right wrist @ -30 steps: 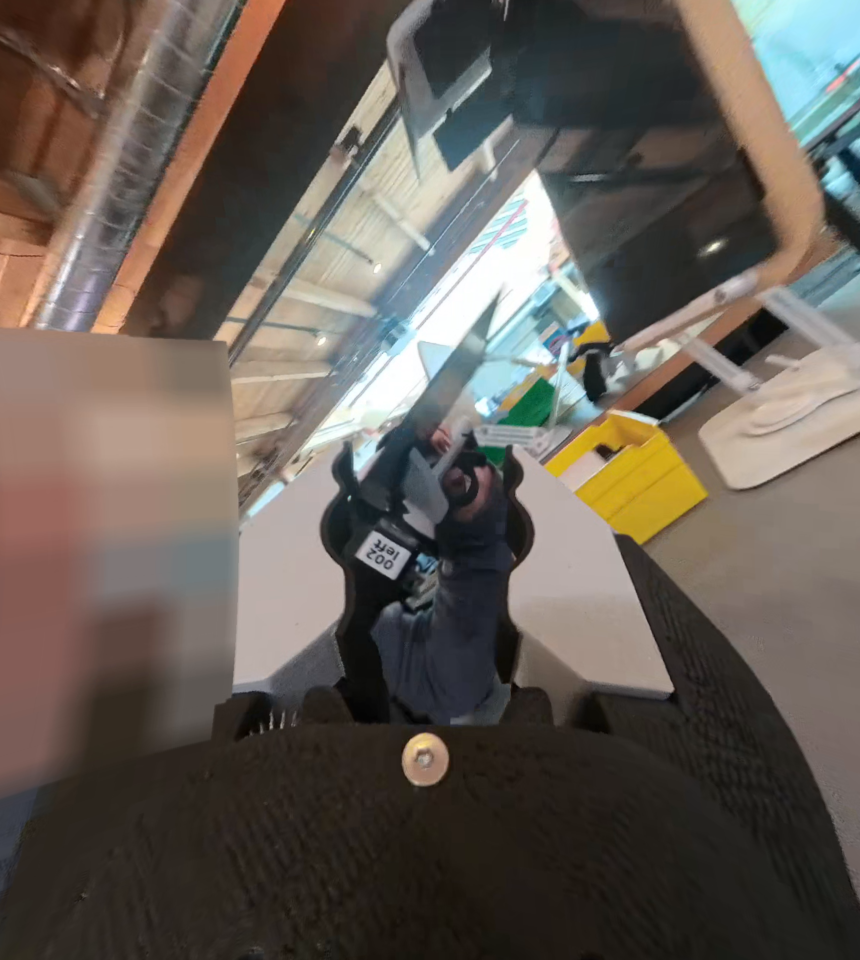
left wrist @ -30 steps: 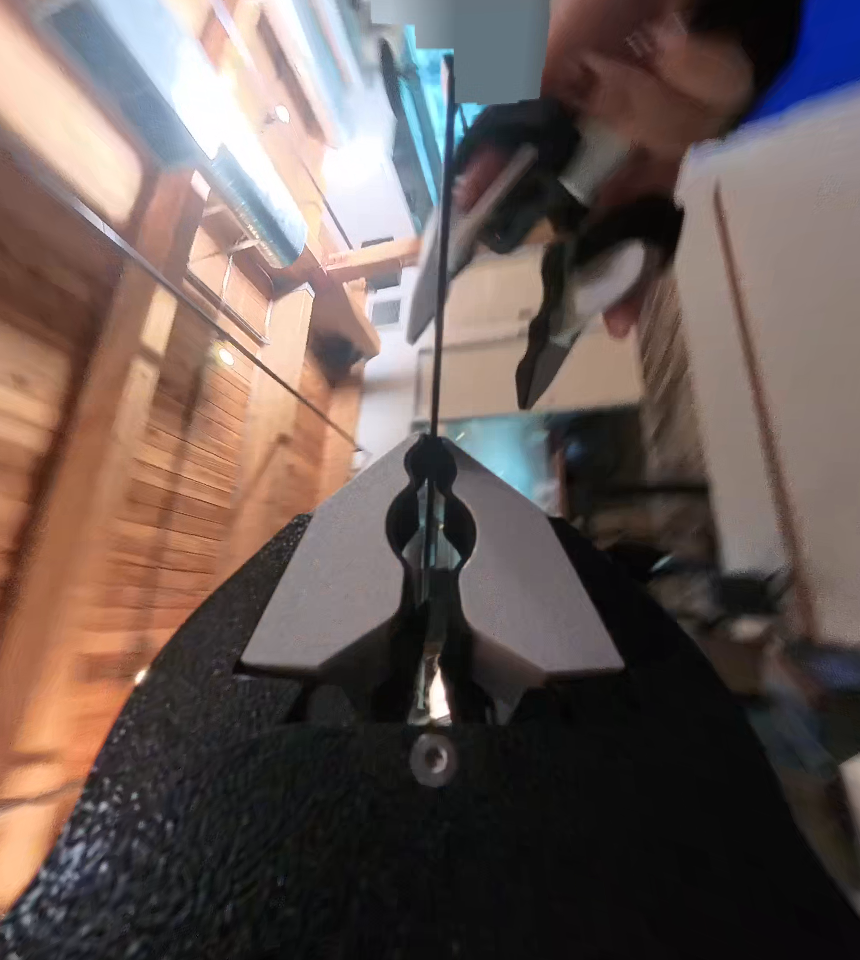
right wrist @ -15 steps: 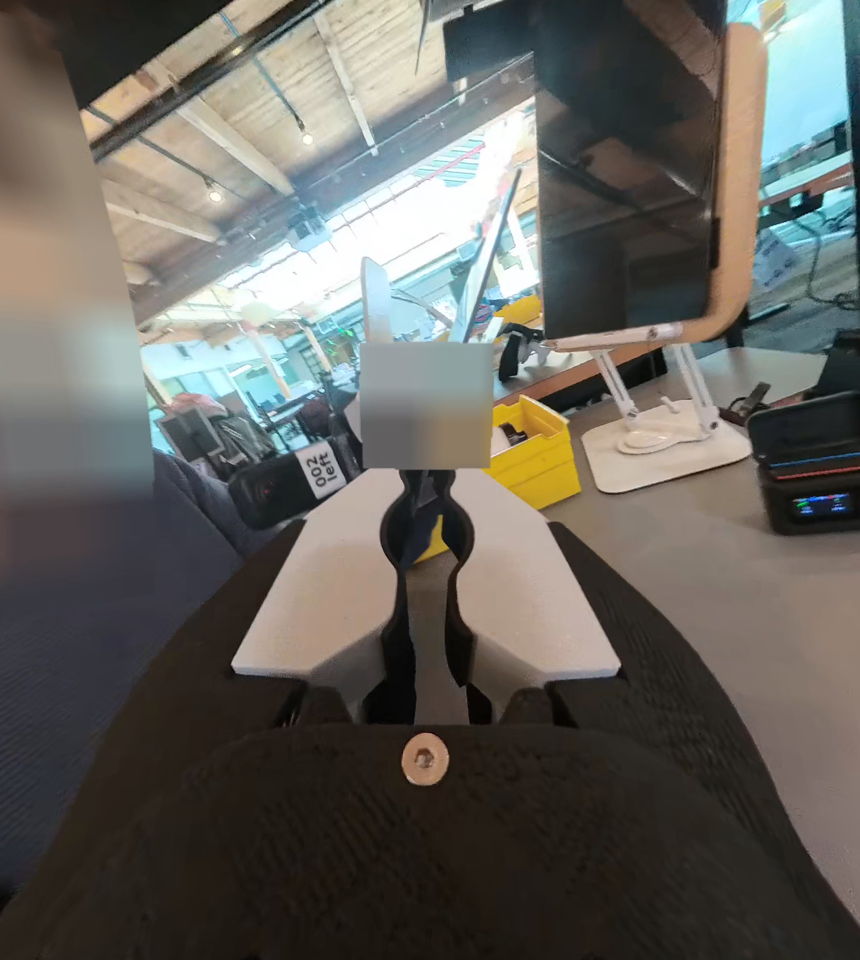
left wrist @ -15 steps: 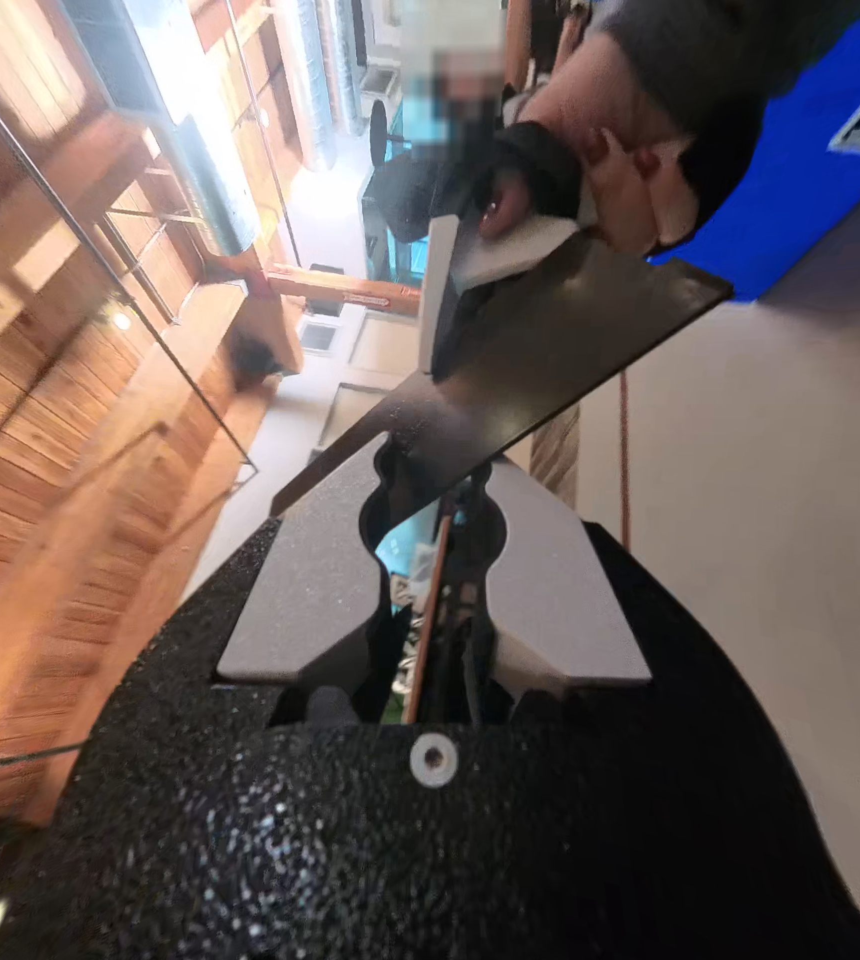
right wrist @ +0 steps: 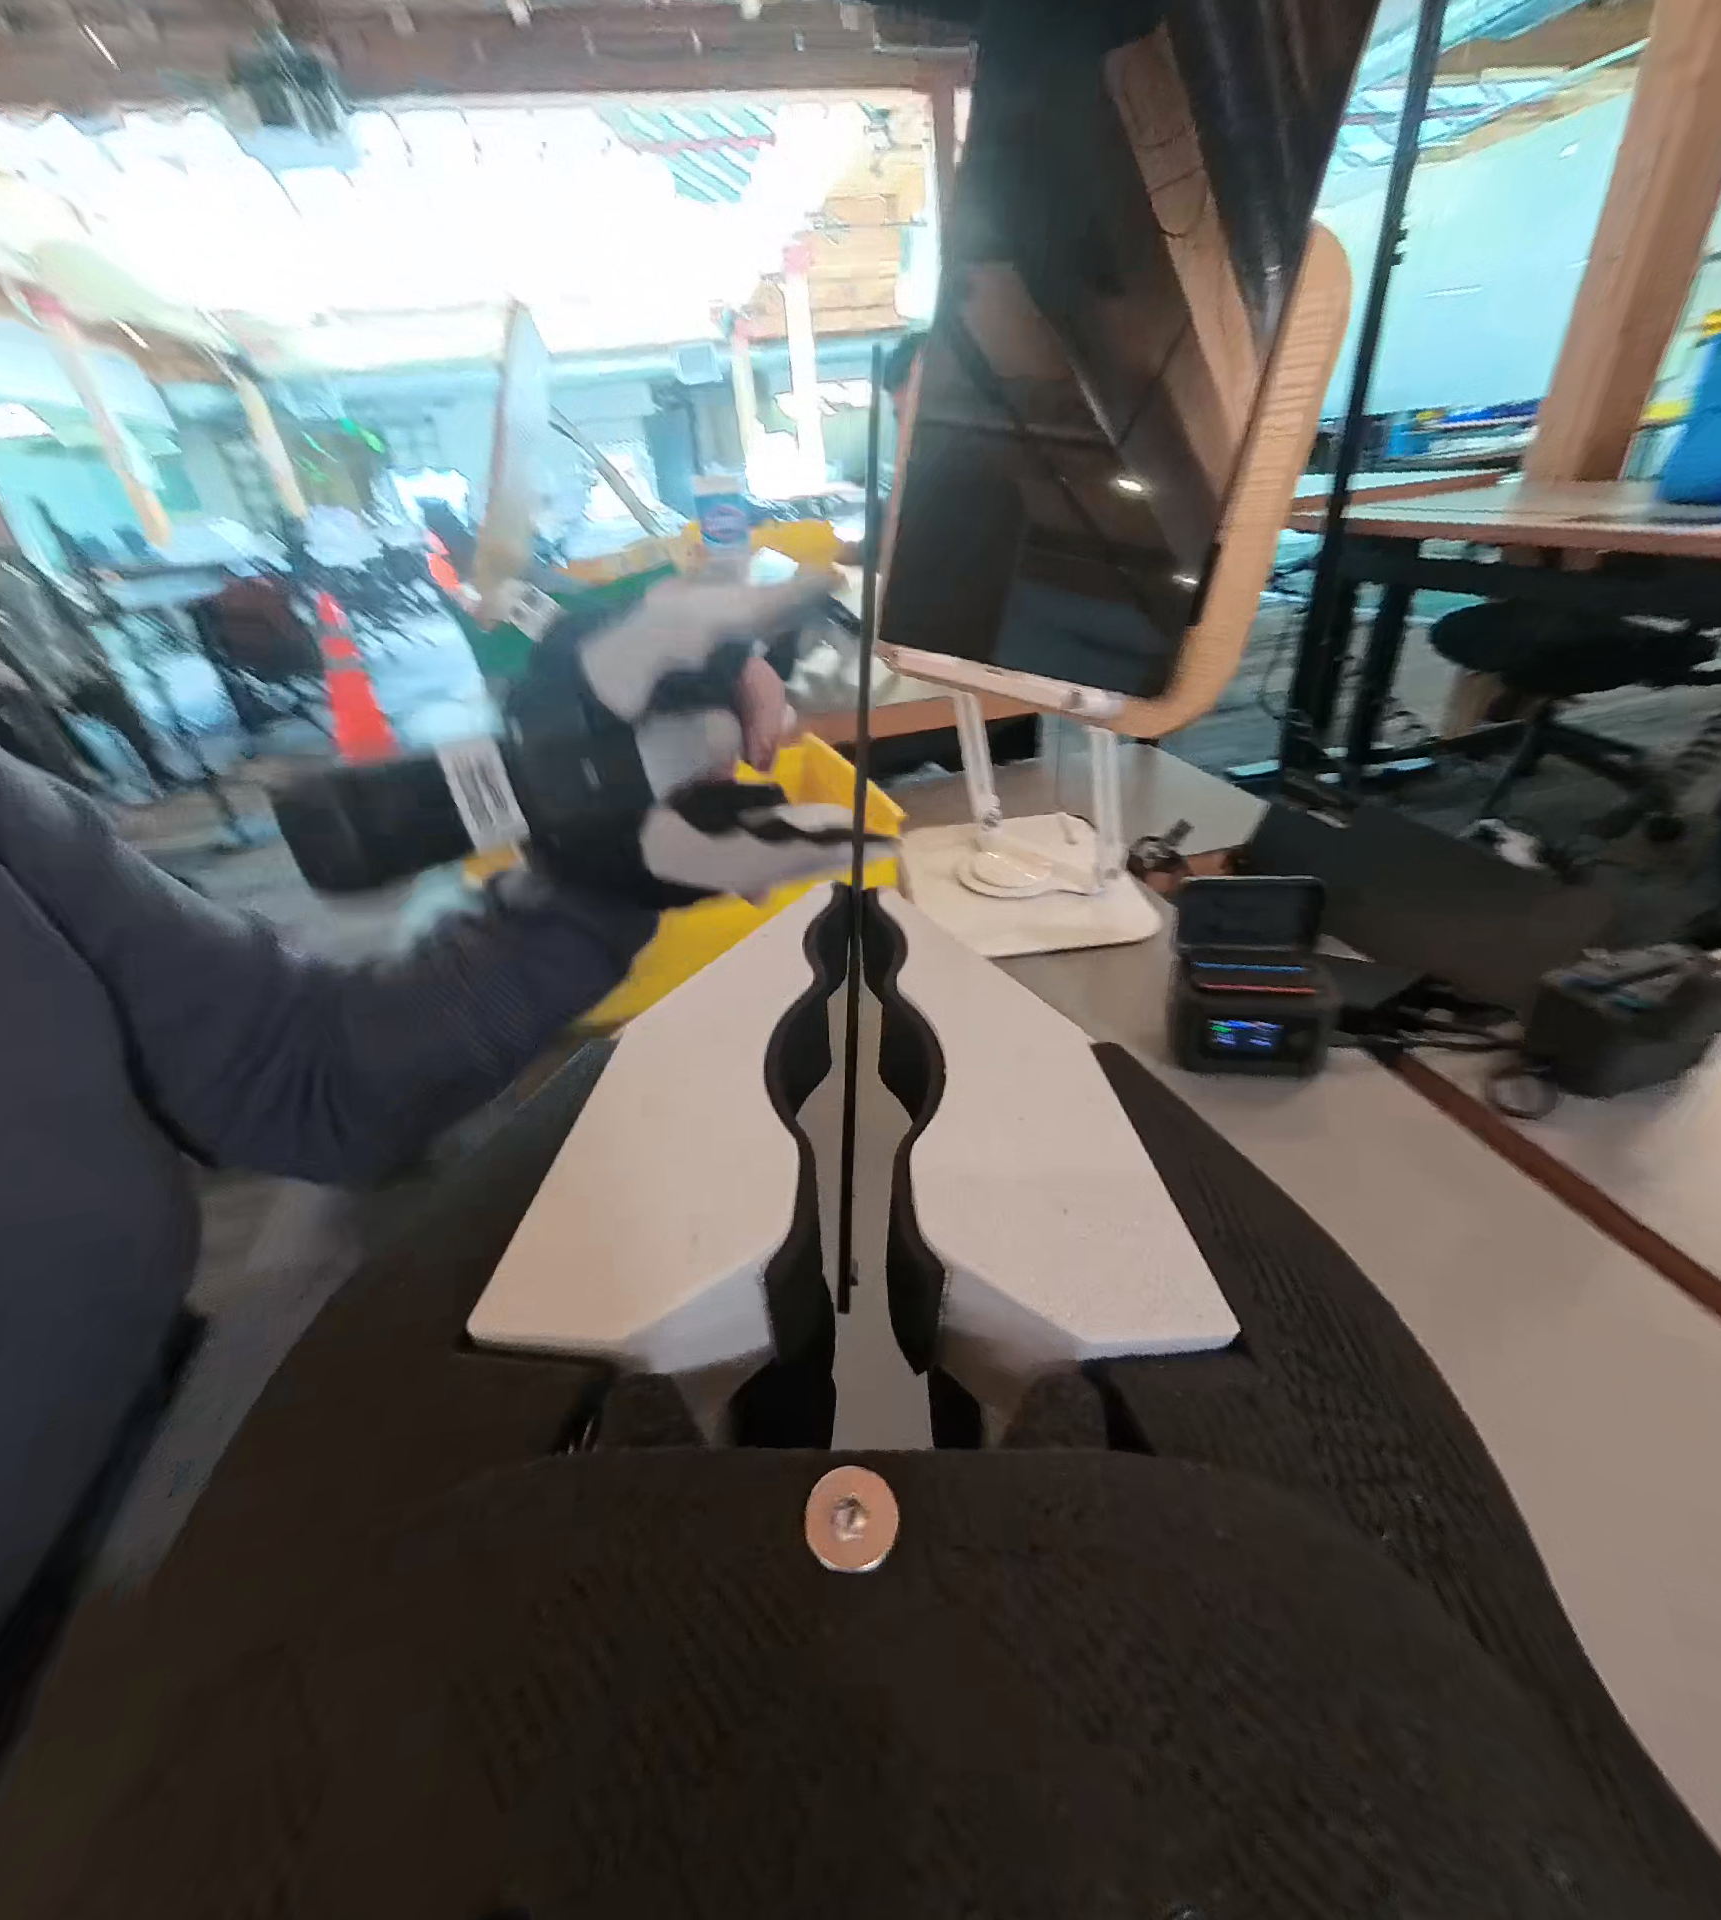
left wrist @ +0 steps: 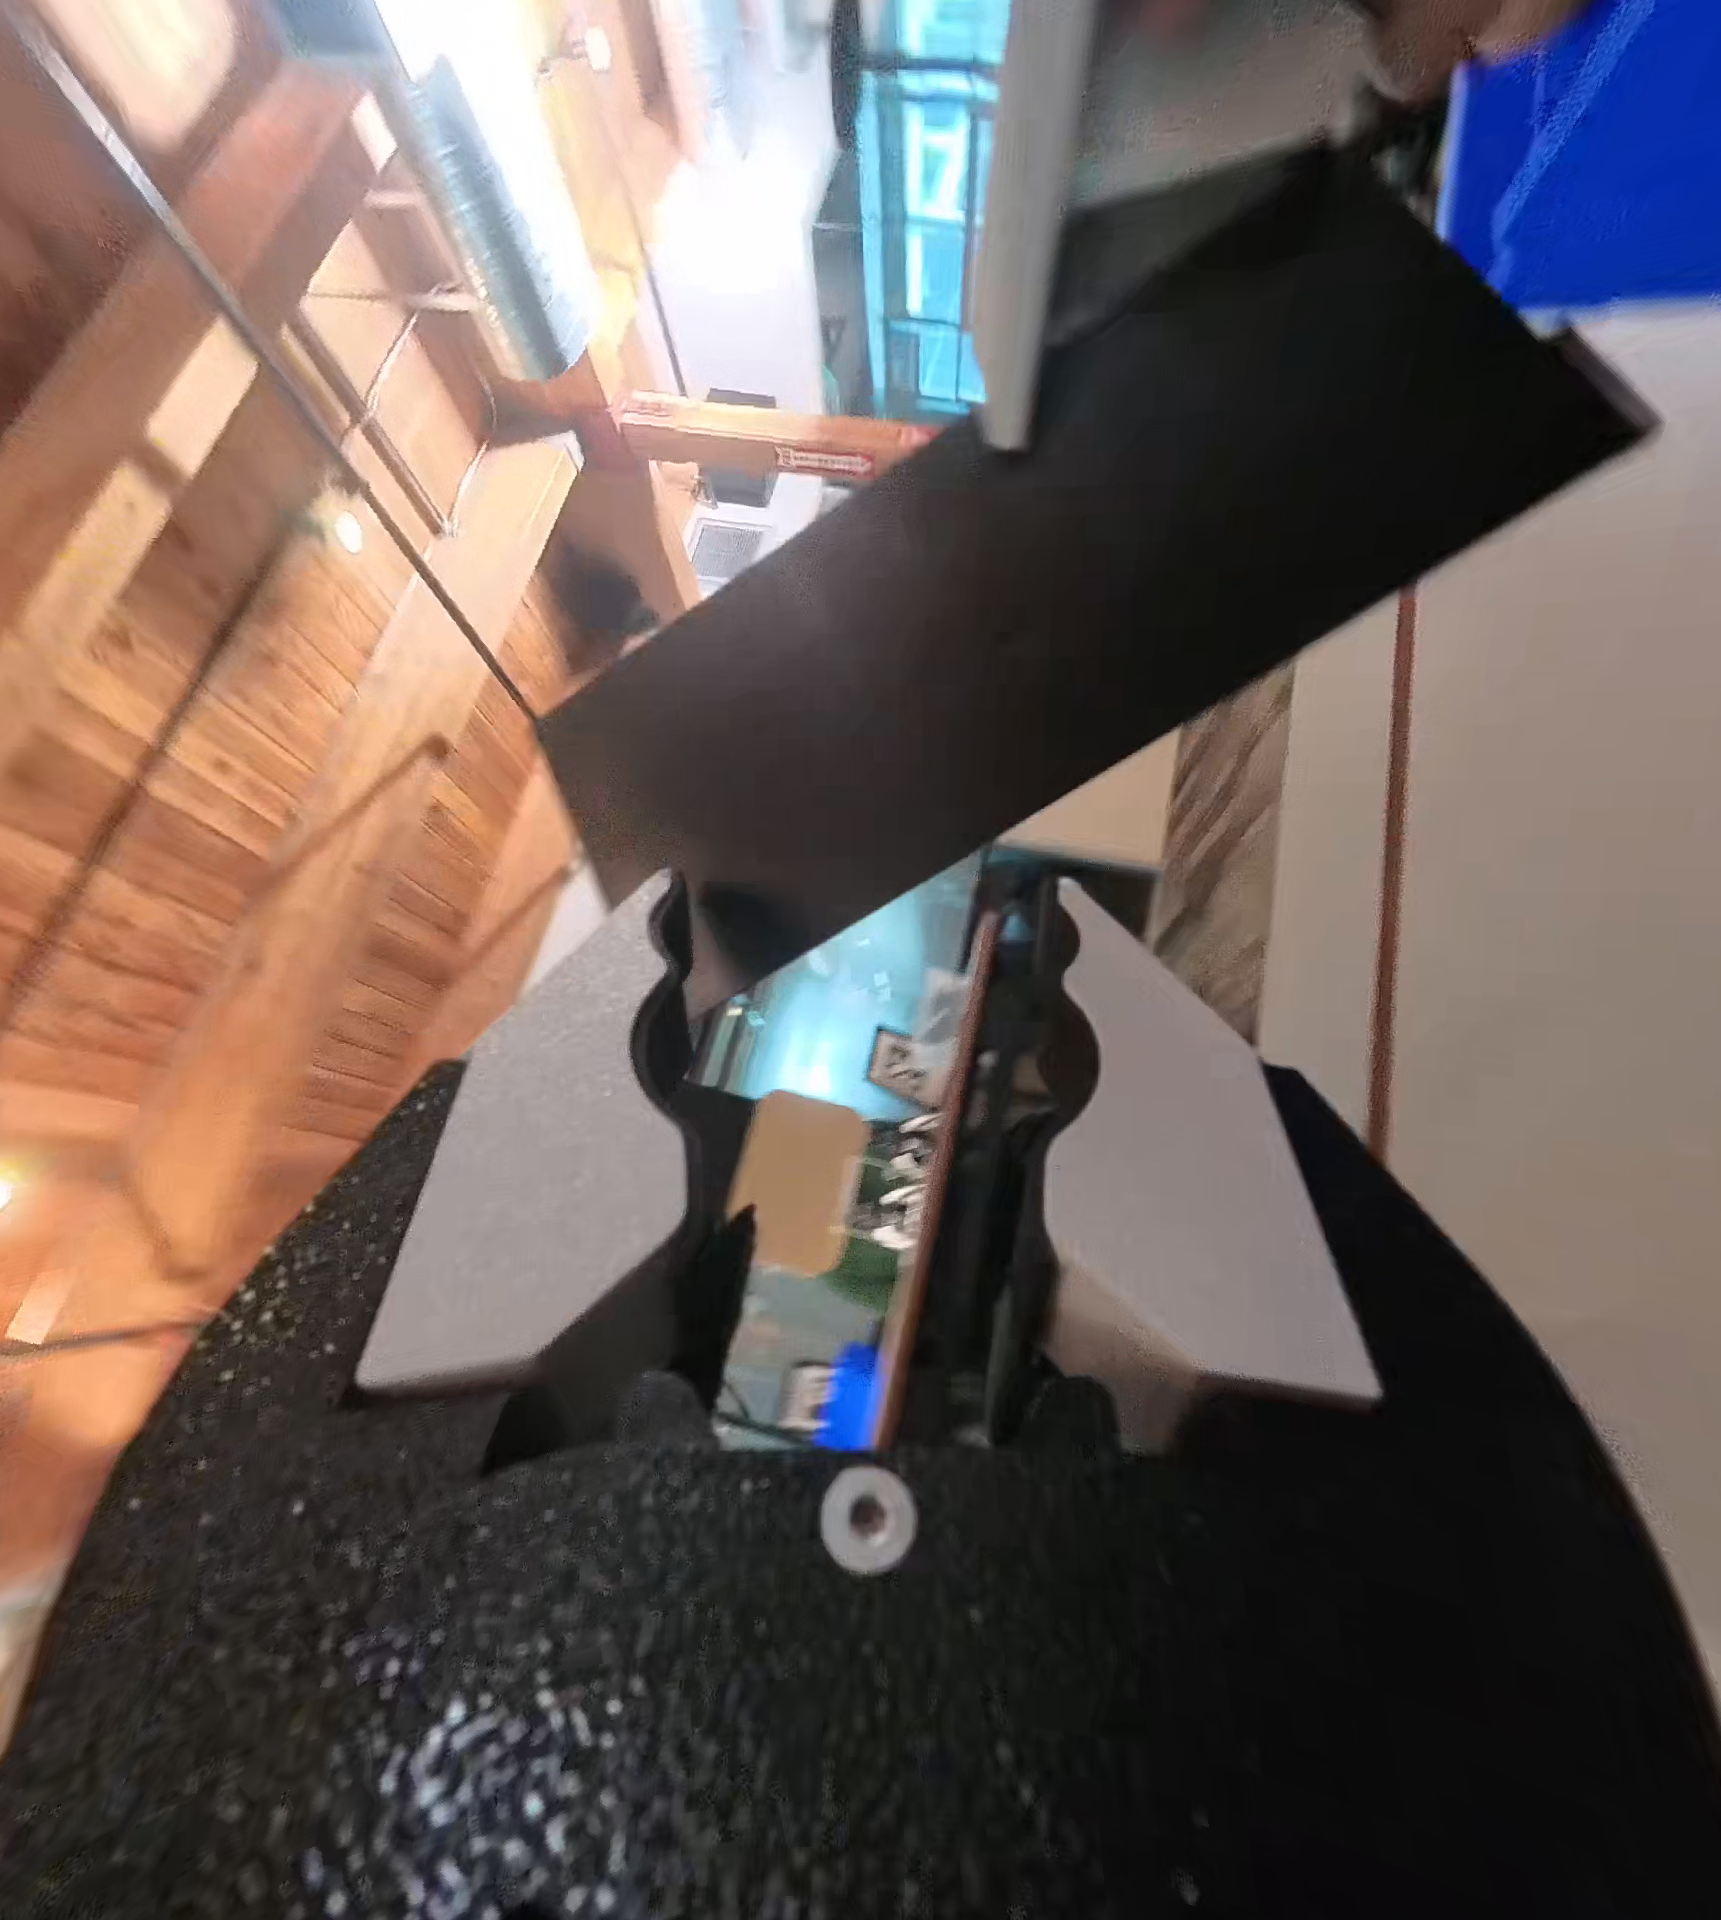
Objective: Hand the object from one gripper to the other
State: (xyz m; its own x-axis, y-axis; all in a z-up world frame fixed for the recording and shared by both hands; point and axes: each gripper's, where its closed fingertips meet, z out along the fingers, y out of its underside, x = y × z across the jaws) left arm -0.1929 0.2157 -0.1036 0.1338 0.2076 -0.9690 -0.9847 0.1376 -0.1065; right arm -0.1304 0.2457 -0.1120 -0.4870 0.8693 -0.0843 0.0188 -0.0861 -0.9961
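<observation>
A grey tabletop [right wrist: 1458,1299] is shown only in the right wrist view, carrying a wood-framed dark screen on a white stand [right wrist: 1105,468], a yellow bin [right wrist: 814,790] and a small black case [right wrist: 1251,977] toward its far edge. A wooden ceiling [left wrist: 160,623] is seen only in the left wrist view. The thin black plate [left wrist: 1043,582] appears there as a broad dark sheet, while in the right wrist view it is seen edge-on as a fine black line. The right gripper [right wrist: 851,914] is clenched on the plate, which stands upright between its white fingers [right wrist: 669,1143]. The left gripper [left wrist: 866,935] is released, its jaws spread, with the plate's lower corner just beyond its tips.
</observation>
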